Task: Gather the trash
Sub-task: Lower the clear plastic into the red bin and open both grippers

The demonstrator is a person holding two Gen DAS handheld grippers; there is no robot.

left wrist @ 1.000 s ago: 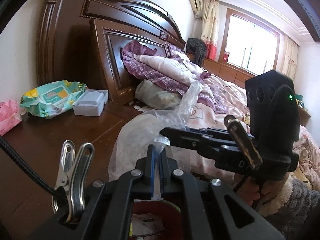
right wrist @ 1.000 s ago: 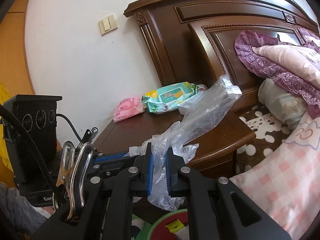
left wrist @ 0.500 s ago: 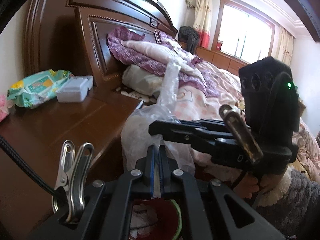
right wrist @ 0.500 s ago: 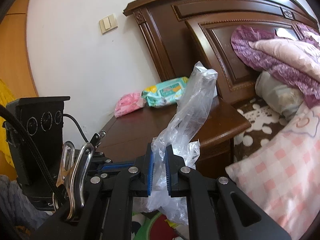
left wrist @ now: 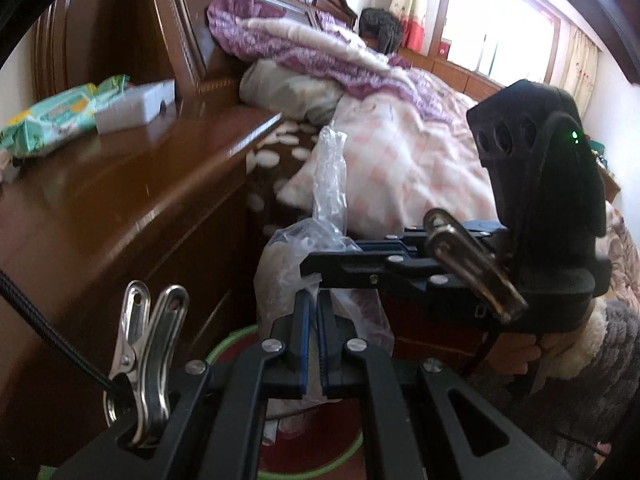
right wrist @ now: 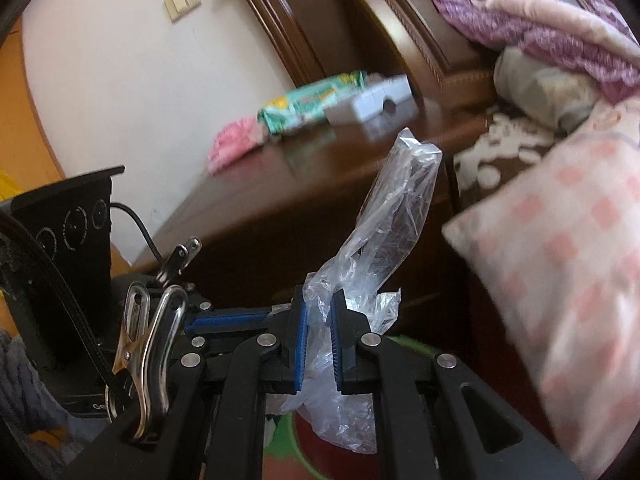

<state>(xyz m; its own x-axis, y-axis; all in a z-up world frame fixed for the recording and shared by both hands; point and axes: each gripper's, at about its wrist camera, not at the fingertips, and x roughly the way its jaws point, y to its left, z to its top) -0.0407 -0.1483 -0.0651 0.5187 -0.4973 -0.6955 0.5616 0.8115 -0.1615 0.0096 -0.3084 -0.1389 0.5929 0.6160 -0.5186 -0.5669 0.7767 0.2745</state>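
- left gripper (left wrist: 311,312): jaws closed tight on a thin edge of the clear plastic bag (left wrist: 328,184)
- right gripper (right wrist: 319,312): jaws clamped on a bunched part of the same bag, film filling the narrow gap between the blue pads (right wrist: 301,344)
- bag stands up above both grippers in a crumpled column, loose end hanging below the jaws
- below the bag: red bin with green rim (left wrist: 224,342) on the floor, beside the front of the bedside cabinet (left wrist: 120,200)
- right gripper crosses the left wrist view from the right, held by a hand (left wrist: 520,354) in a fleecy sleeve (left wrist: 600,344)
- back edge of cabinet top: green wipes pack (left wrist: 56,118), white box (left wrist: 136,106) just beside it; pink pack (right wrist: 234,146) at the far corner by the wall
- bed (left wrist: 400,148) with pink checked quilt right of the cabinet, dark wooden headboard (left wrist: 184,32) behind
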